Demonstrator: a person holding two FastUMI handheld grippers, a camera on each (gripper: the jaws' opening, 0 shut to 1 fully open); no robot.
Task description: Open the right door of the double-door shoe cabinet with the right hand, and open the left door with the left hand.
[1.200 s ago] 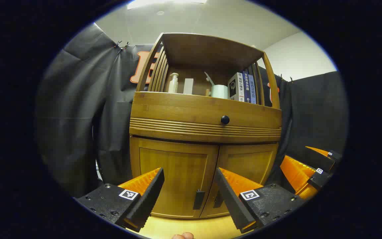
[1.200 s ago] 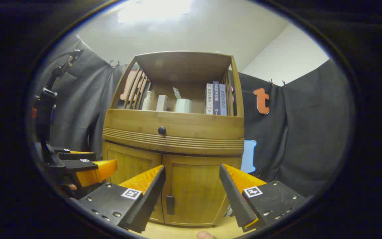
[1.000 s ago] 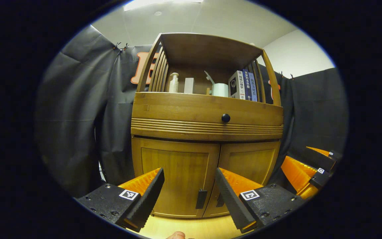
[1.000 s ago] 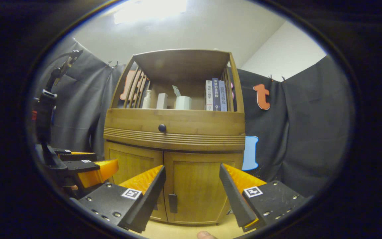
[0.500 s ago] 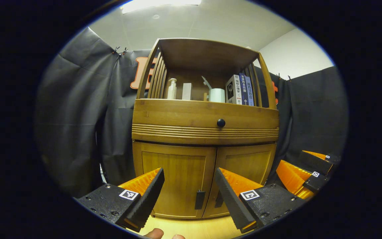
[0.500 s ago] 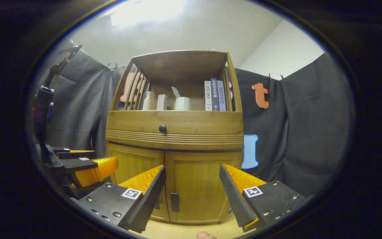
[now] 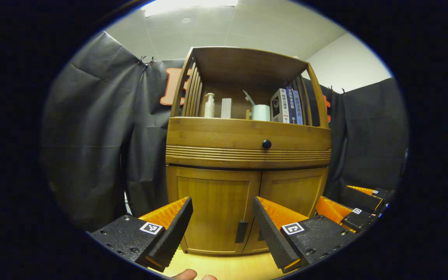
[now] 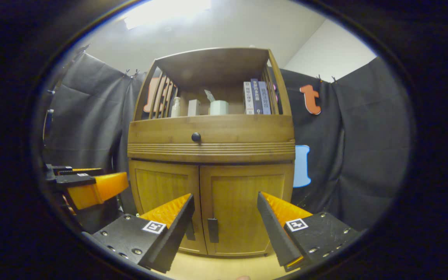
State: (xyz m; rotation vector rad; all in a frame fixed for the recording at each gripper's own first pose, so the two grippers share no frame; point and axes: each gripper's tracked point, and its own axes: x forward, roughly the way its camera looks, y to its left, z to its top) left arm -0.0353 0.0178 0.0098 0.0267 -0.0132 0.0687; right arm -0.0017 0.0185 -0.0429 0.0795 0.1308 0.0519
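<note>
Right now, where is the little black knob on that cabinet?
In the left gripper view the knob sits on the drawer front, right of centre, below the shelf with the books and above the two closed doors.

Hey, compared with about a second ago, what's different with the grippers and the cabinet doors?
Little: both views drifted slightly, and the cabinet now sits a bit more squarely in the right gripper view. Nothing was gripped or released. Left door and right door remain closed; left gripper and right gripper stay open, short of the handles.

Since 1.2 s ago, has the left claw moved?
Yes. In the right gripper view the left claw sits lower against the cabinet, and the hand once above it is gone.
</note>
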